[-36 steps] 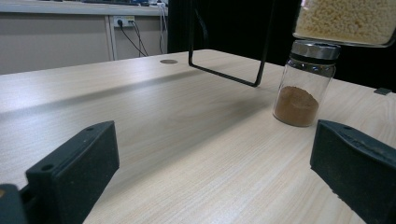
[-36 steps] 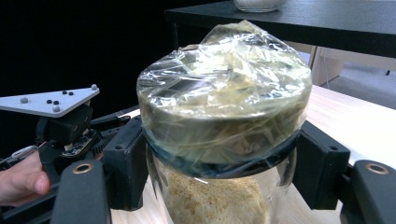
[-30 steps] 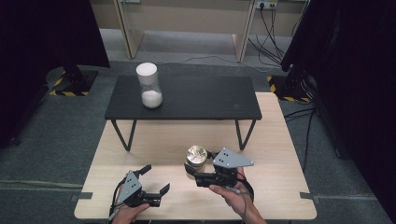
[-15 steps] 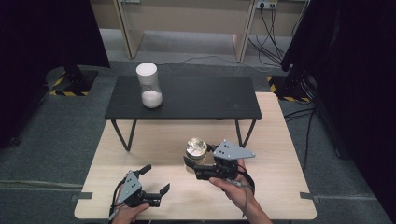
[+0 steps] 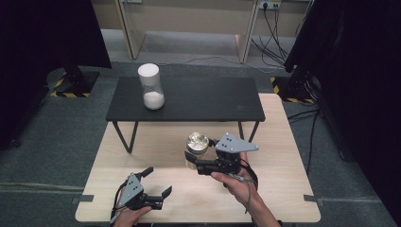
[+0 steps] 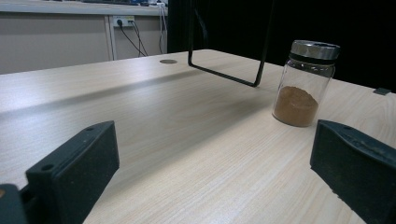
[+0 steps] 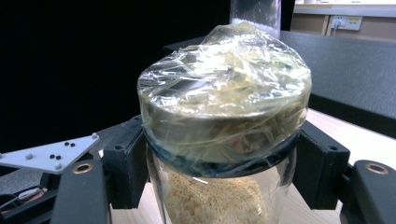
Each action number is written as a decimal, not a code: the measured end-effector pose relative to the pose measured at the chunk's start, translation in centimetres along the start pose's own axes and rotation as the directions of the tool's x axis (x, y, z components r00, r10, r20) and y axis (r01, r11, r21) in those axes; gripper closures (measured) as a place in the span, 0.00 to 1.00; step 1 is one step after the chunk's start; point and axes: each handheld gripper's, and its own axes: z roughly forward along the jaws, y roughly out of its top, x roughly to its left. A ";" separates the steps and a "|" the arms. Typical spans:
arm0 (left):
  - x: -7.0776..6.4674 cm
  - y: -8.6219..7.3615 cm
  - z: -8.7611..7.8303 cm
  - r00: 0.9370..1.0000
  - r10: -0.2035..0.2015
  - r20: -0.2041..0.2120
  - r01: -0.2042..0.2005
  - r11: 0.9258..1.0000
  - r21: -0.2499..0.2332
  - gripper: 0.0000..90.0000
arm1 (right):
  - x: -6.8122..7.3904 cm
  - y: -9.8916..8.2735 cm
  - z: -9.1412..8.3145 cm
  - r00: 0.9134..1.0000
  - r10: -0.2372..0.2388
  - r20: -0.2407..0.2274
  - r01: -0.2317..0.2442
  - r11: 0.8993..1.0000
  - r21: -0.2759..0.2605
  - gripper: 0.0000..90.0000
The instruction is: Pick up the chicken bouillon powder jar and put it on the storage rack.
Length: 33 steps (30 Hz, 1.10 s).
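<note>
Right hand-held gripper (image 5: 193, 164) clamps the film-topped jar (image 5: 196, 147) between its 2 jaws.

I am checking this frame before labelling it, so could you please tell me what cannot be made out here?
- Jar base, right gripper view: cut off by the bottom edge; whether it rests on the table is unclear.
- Same jar's sides, high view: hidden behind the right gripper.
- Spice jar, left gripper view: any label is on no side shown.
- Hourglass-shaped jar, high view: too small to tell the white contents.
</note>
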 end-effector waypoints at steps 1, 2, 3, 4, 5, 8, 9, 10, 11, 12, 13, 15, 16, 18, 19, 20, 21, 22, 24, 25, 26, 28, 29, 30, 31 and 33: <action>0.0 0.0 0.0 1.000 0.000 0.000 0.000 1.000 0.000 0.01 | 0.0 0.1 0.0 1.000 0.000 -0.001 0.000 1.000 -0.001 0.34; 0.0 0.0 0.0 1.000 0.000 0.000 0.000 1.000 0.001 0.01 | 0.0 0.3 0.0 1.000 -0.001 -0.002 0.001 1.000 -0.001 0.34; 0.0 0.0 0.0 1.000 0.000 0.000 0.000 1.000 0.000 0.01 | 0.0 0.5 0.0 1.000 -0.004 -0.002 0.004 1.000 -0.001 0.34; 0.0 0.0 0.0 1.000 0.000 0.000 0.000 1.000 0.000 0.01 | 0.0 0.7 0.0 1.000 -0.004 -0.002 0.004 1.000 -0.001 0.34; 0.0 0.0 0.0 1.000 0.000 0.000 0.000 1.000 0.000 0.01 | 0.0 0.9 0.1 1.000 -0.001 -0.004 0.001 1.000 -0.001 0.34; 0.0 0.0 0.0 1.000 0.000 0.001 0.000 1.000 0.001 0.01 | -0.1 1.3 0.2 1.000 -0.005 -0.004 0.005 1.000 0.001 0.34; 0.0 0.0 0.0 1.000 0.000 0.001 0.000 1.000 0.000 0.01 | -0.1 1.5 0.2 1.000 -0.005 -0.004 0.005 1.000 0.002 0.34; 0.0 0.0 0.0 1.000 0.000 0.001 0.000 1.000 0.000 0.01 | -0.1 1.5 0.3 1.000 -0.005 -0.004 0.005 1.000 0.003 0.34; 0.0 0.0 0.0 1.000 0.000 0.001 0.000 1.000 0.000 0.01 | -0.2 1.7 0.3 1.000 -0.003 -0.004 0.003 1.000 0.003 0.34; 0.0 0.0 0.0 1.000 0.000 0.001 0.000 1.000 0.000 0.01 | -0.3 1.8 0.4 1.000 -0.003 -0.003 0.003 1.000 0.005 0.34; 0.0 0.0 0.0 1.000 0.001 0.001 -0.001 1.000 0.001 0.01 | -0.4 1.9 0.5 1.000 -0.002 -0.001 0.002 1.000 0.005 0.34; 0.0 0.0 0.0 1.000 0.000 0.001 0.000 1.000 0.000 0.01 | -0.6 2.2 0.6 1.000 0.001 0.001 -0.001 1.000 0.006 0.34; 0.0 0.0 0.0 1.000 0.000 0.001 0.000 1.000 0.000 0.01 | -0.7 2.3 0.6 1.000 0.003 0.002 -0.003 1.000 0.007 0.34; 0.0 0.0 0.0 1.000 0.000 0.001 0.000 1.000 0.000 0.01 | -0.8 2.6 0.8 1.000 0.000 0.008 0.000 1.000 0.006 0.34; 0.0 0.0 0.0 1.000 0.000 0.001 0.000 1.000 0.001 0.01 | -0.9 2.8 0.8 1.000 -0.001 0.011 0.001 1.000 0.007 0.34; 0.0 0.0 0.0 1.000 0.000 0.002 0.000 1.000 0.001 0.01 | -1.0 2.9 0.9 1.000 -0.001 0.014 0.001 1.000 0.006 0.34; 0.0 0.0 0.0 1.000 0.001 0.001 -0.001 1.000 0.001 0.01 | -1.1 3.1 0.9 1.000 -0.001 0.017 0.001 1.000 0.005 0.34; 0.0 0.0 0.0 1.000 0.001 0.002 -0.001 1.000 0.001 0.01 | -1.1 3.3 0.9 1.000 -0.002 0.019 0.002 1.000 0.005 0.34; 0.0 0.0 0.0 1.000 0.001 0.002 -0.001 1.000 0.002 0.01 | -1.2 3.7 1.0 1.000 -0.005 0.022 0.005 1.000 0.002 0.34; 0.0 0.0 0.0 1.000 0.000 0.002 0.000 1.000 0.002 0.01 | -1.3 3.9 1.0 1.000 -0.006 0.023 0.006 1.000 0.001 0.34; 0.0 0.0 0.0 1.000 0.000 0.002 0.000 1.000 0.002 0.01 | -1.3 4.1 1.0 1.000 -0.007 0.025 0.007 1.000 0.000 0.34; 0.0 0.0 0.0 1.000 0.002 0.002 -0.002 1.000 0.001 0.01 | -1.3 4.5 1.1 1.000 -0.010 0.028 0.010 1.000 0.000 0.34; 0.0 0.0 0.0 1.000 0.002 0.002 -0.002 1.000 0.001 0.01 | -1.3 4.7 1.1 1.000 -0.011 0.029 0.011 1.000 0.003 0.34; 0.0 0.0 0.0 1.000 0.001 0.002 -0.001 1.000 0.001 0.01 | -1.4 4.9 1.2 1.000 -0.011 0.028 0.011 1.000 0.003 0.34; 0.0 0.0 0.0 1.000 0.001 0.002 -0.001 1.000 0.001 0.01 | -1.4 5.0 1.3 1.000 -0.011 0.026 0.011 1.000 0.004 0.34; 0.0 0.0 0.0 1.000 0.000 0.002 0.000 1.000 0.001 0.01 | -1.4 5.3 1.5 1.000 -0.005 0.022 0.005 1.000 0.005 0.34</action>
